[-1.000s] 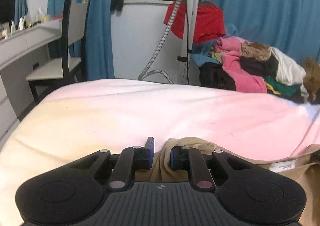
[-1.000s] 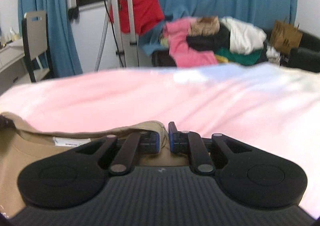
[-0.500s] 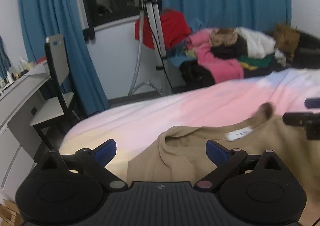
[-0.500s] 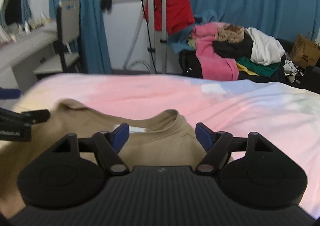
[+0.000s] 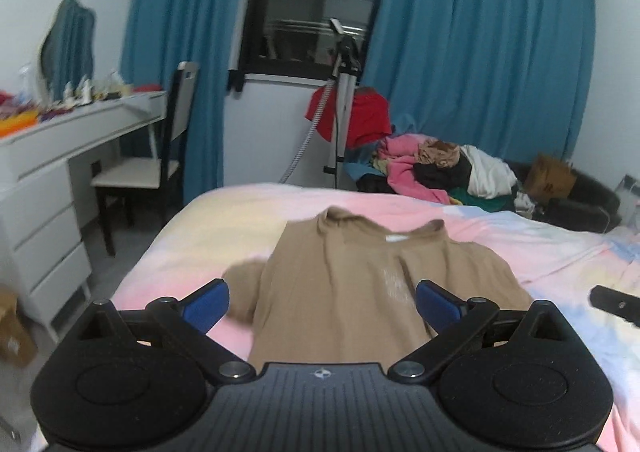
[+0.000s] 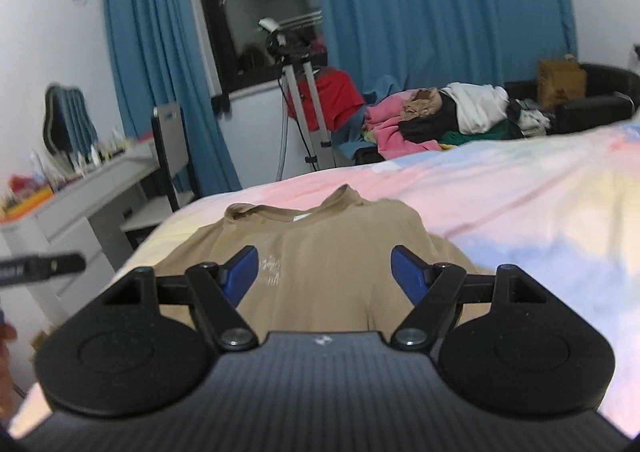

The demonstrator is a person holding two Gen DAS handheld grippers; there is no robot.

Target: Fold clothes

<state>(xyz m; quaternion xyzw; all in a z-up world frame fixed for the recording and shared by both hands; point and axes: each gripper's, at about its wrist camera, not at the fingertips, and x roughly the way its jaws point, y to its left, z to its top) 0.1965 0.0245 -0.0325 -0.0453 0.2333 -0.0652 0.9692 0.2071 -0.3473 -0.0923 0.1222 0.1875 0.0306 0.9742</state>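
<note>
A tan T-shirt (image 5: 352,284) lies spread on the bed (image 5: 224,220), collar toward the far edge and a pale print on its chest. The bed cover is pink, yellow and pale blue.

The left tool (image 5: 322,302) hangs above the near part of the shirt with its jaws opening, already spread wide, and nothing is between its blue pads (image 5: 206,304). The right tool (image 6: 324,274) also hangs over the shirt, its jaws wide apart and empty; neither tool touches the cloth. In the right wrist view a tip of the left tool shows at the left edge, and in the left wrist view a dark tip of the right tool shows at the right edge.

Beyond the bed a pile of clothes (image 5: 432,172) sits near blue curtains (image 5: 480,52). A tripod (image 5: 344,100) stands beside a red garment (image 5: 364,116) below a dark window (image 5: 316,8). At the left are a white worktop (image 5: 80,124) with small bottles and a chair (image 5: 160,156).
</note>
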